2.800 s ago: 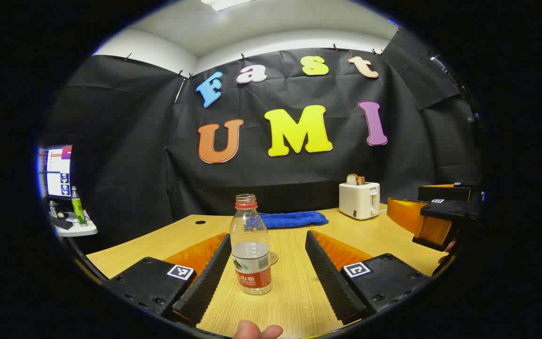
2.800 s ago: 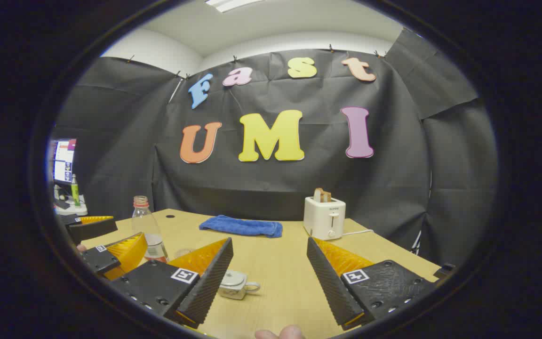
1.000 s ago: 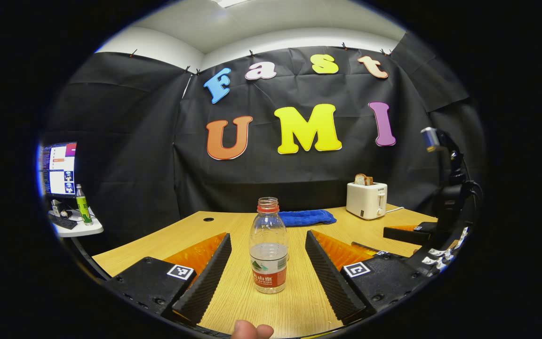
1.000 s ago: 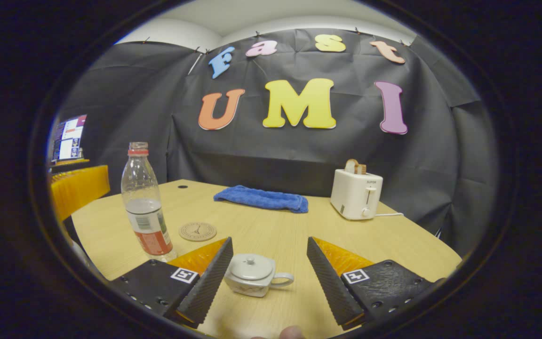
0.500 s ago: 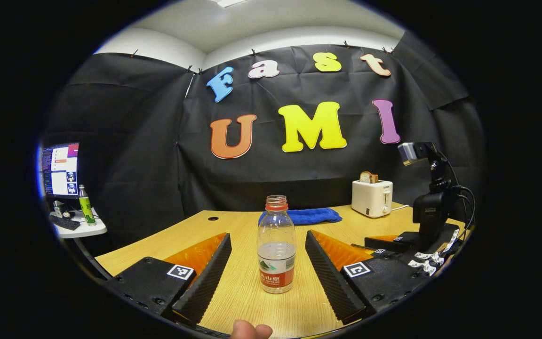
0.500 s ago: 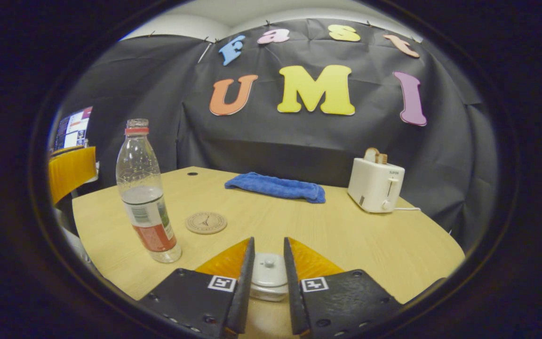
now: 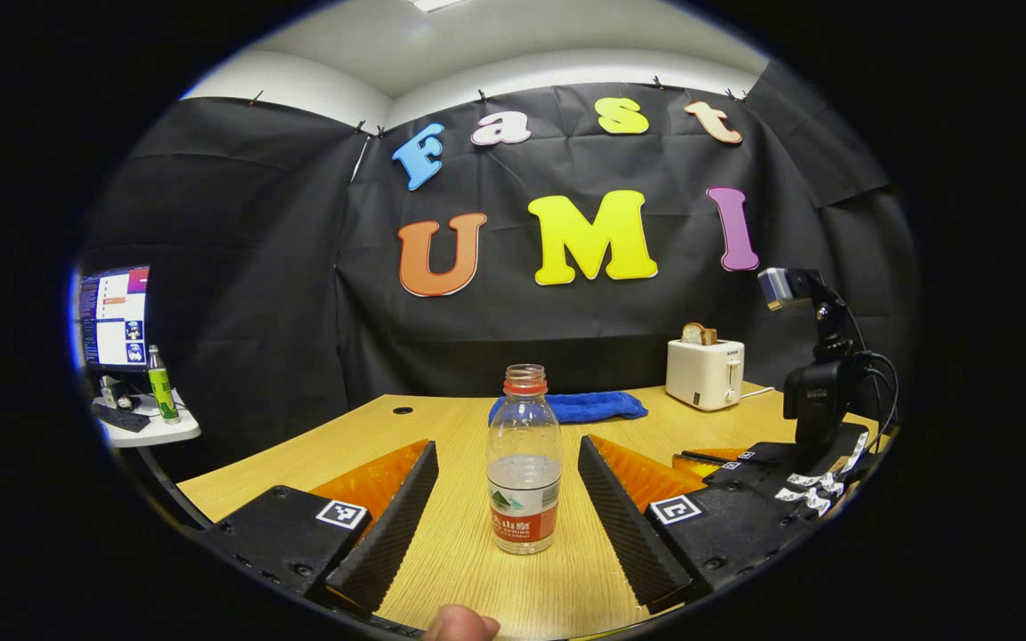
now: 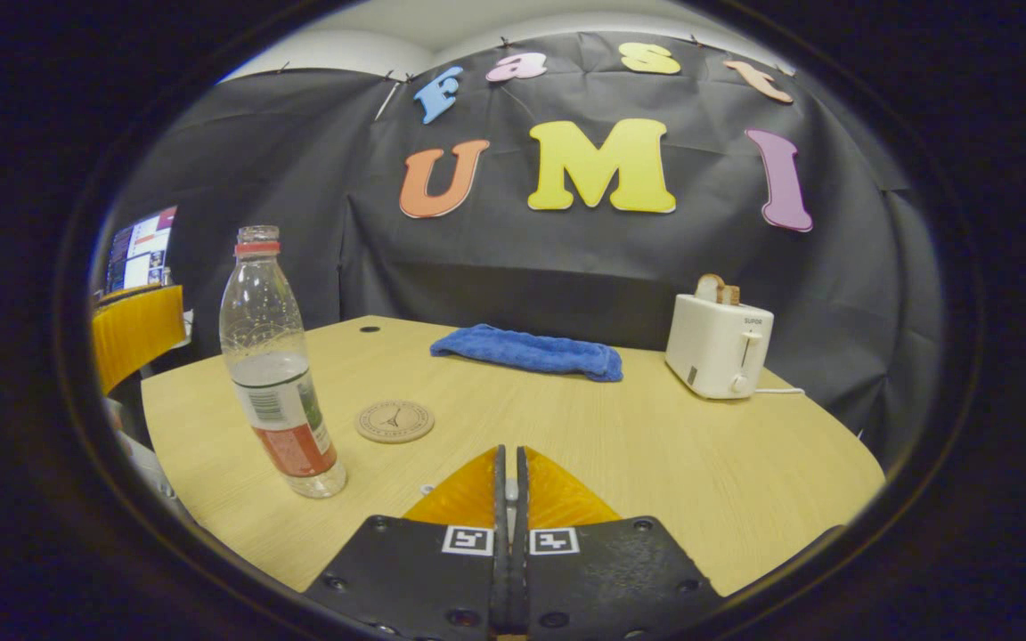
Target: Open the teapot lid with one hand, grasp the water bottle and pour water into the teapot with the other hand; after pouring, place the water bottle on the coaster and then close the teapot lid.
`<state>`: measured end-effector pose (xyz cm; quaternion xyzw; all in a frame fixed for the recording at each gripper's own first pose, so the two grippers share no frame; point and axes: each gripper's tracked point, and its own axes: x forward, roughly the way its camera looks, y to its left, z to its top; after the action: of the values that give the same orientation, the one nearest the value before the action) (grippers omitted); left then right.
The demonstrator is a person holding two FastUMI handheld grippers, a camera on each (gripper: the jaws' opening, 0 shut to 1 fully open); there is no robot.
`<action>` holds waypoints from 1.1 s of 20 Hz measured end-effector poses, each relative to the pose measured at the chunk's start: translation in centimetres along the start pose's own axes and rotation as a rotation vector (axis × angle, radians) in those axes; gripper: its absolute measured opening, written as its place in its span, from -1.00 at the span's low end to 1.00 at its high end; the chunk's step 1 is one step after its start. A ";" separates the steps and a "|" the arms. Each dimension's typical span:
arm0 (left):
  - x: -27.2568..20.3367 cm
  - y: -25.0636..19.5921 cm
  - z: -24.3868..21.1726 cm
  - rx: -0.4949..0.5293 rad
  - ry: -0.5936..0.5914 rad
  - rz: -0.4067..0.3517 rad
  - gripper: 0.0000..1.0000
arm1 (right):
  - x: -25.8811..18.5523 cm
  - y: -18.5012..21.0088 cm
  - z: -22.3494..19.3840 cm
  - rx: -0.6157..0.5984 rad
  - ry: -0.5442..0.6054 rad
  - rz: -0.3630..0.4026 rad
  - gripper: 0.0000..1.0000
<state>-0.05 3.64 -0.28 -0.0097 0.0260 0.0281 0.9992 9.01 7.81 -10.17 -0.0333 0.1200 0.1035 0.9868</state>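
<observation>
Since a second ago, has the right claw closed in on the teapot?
Yes. The right claw has shut over the teapot lid knob; the coaster and water bottle now sit larger and nearer, so it moved forward and down.

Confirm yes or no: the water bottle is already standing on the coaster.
No. In the right gripper view the water bottle stands on the table, apart from the coaster.
</observation>
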 end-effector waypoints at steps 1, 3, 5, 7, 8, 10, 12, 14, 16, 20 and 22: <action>0.0 -0.1 -0.2 0.001 0.003 -0.002 0.98 | 0.0 0.1 0.1 0.005 -0.003 0.004 -0.99; 0.2 -0.3 -0.9 -0.006 0.015 -0.011 0.99 | -0.2 0.0 0.4 0.009 -0.012 0.010 -1.00; -0.1 -0.6 -1.9 -0.015 0.046 -0.025 0.99 | -0.4 -0.1 1.2 0.013 -0.028 0.011 -0.99; -0.2 -0.8 -2.7 -0.036 0.068 -0.037 0.99 | -0.7 -0.2 2.2 0.023 -0.049 0.013 -1.00; -0.2 -1.1 -3.2 -0.044 0.080 -0.050 0.98 | -1.0 -0.4 2.6 0.026 -0.059 0.013 -1.00; 0.0 -1.3 -4.7 -0.046 0.125 -0.065 0.99 | -1.5 -0.9 3.3 0.029 -0.072 0.012 -1.00; 0.1 -1.7 -5.6 -0.055 0.150 -0.077 0.99 | -2.2 -1.2 3.5 0.036 -0.076 0.014 -1.00; 0.4 -2.1 -6.3 -0.061 0.169 -0.087 0.99 | -3.1 -1.9 3.8 0.031 -0.083 0.004 -1.00; 0.9 -2.4 -7.2 -0.070 0.189 -0.094 0.98 | -3.9 -2.2 3.8 0.027 -0.087 0.002 -1.00; 2.5 -1.9 -8.9 -0.070 0.236 -0.080 0.99 | -5.2 -2.5 4.2 0.020 -0.100 0.000 -1.00; 3.4 -1.5 -9.4 -0.061 0.240 -0.069 1.00 | -5.7 -2.8 4.5 0.016 -0.109 -0.006 -1.00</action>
<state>2.97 2.18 -9.77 -0.0445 0.1441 -0.0070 0.9885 5.19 4.35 -4.27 -0.0202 0.0670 0.1013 0.9924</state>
